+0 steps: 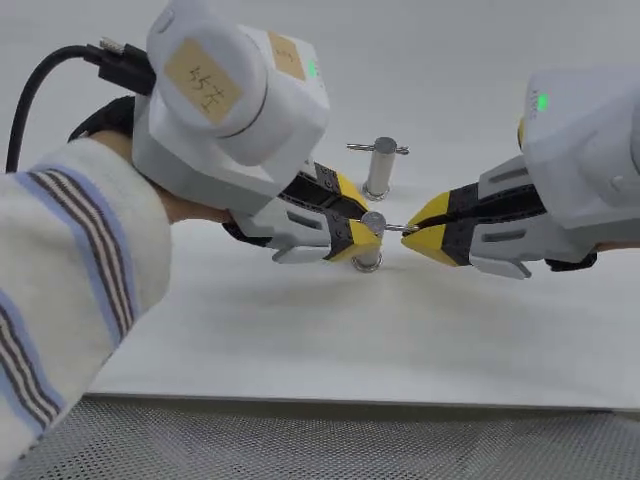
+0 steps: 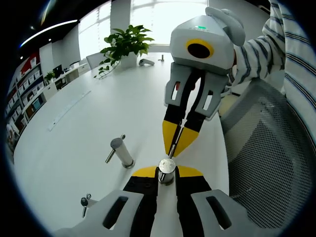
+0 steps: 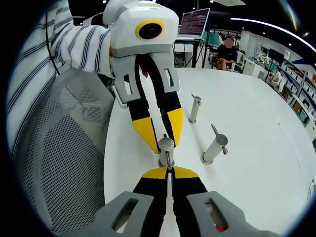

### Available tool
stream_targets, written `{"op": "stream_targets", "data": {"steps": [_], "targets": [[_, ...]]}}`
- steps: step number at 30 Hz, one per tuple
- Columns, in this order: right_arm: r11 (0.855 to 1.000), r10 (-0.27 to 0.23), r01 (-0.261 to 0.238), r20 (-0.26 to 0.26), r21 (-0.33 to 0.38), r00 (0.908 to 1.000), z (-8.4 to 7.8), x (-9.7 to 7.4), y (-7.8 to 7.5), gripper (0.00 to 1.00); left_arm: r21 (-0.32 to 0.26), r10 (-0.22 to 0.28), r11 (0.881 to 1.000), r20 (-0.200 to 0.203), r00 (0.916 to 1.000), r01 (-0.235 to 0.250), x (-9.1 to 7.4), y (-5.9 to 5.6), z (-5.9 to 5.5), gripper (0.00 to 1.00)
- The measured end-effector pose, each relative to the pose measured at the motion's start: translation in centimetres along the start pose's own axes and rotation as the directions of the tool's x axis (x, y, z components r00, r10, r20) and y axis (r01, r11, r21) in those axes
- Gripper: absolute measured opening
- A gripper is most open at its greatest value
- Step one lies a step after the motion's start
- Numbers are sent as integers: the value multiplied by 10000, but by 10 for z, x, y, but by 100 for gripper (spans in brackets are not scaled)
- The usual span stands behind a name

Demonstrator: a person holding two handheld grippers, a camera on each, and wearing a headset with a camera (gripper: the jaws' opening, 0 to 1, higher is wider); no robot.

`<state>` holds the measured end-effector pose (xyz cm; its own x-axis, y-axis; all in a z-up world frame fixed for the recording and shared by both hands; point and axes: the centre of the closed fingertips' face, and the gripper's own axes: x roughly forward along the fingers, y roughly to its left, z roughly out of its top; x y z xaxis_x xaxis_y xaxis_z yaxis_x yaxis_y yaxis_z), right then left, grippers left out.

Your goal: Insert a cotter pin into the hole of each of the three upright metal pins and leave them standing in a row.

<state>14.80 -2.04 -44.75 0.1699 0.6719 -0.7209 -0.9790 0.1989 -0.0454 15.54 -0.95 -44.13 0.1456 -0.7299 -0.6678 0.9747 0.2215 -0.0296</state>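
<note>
A: What is held in the head view, and where?

B: The near metal pin [image 1: 369, 245] is seen upright on the white tabletop [image 1: 300, 330]. Its shaft is clamped between the yellow-tipped jaws of the left gripper [image 1: 356, 218]. The right gripper [image 1: 422, 229] is closed on a thin wire cotter pin [image 1: 397, 228]. The wire is held level, with its long axis aimed from the right at the pin's head. The right gripper is judged the one to advance, while the left only steadies.

A: Is the hole entered?

B: That cannot be told. The wire's tip is seen at the head, touching or nearly so. Behind, a far metal pin [image 1: 381, 170] is already crossed by a second cotter pin [image 1: 377, 149].

A: And the left gripper view?

B: The near pin's round, polished cap is framed between the jaws. The right gripper is seen coming in from beyond, its tips pinched on the wire and pointed at the cap. A third metal pin [image 2: 85, 202] is seen small near the edge, apparently also fitted with a wire.

A: The right gripper view?

B: The wire is seen running straight out from the closed jaws to the side of the head. The shaft is straddled from beyond by the left jaws. The pins are smooth, bright steel cylinders and the tabletop is slick and matt. A push off axis is judged likely to tip or slide an unclamped pin.
</note>
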Motion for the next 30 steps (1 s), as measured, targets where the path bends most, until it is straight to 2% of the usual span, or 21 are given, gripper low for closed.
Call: {"op": "stream_targets", "data": {"steps": [15, 17, 28, 30], "targets": [[9990, 239, -237, 47, -373, 9997, 6, 6, -1, 0, -30, 109, 9999, -44, 9999, -109, -3, 2, -2, 9], [9988, 286, -284, 52, -409, 9996, 6, 8, -1, 0, -262, 70, 9996, 7, 10000, -69, -2, 0, -1, 9], [9976, 431, -433, -49, -547, 9991, 3, 11, -1, 0, -388, 26, 9992, 76, 10000, -23, 1, -6, 5, 9], [9979, 404, -408, -82, -494, 9991, 2, 12, -1, 0, -634, 5, 9980, 99, 10000, 1, 1, -6, 6, 9]]}}
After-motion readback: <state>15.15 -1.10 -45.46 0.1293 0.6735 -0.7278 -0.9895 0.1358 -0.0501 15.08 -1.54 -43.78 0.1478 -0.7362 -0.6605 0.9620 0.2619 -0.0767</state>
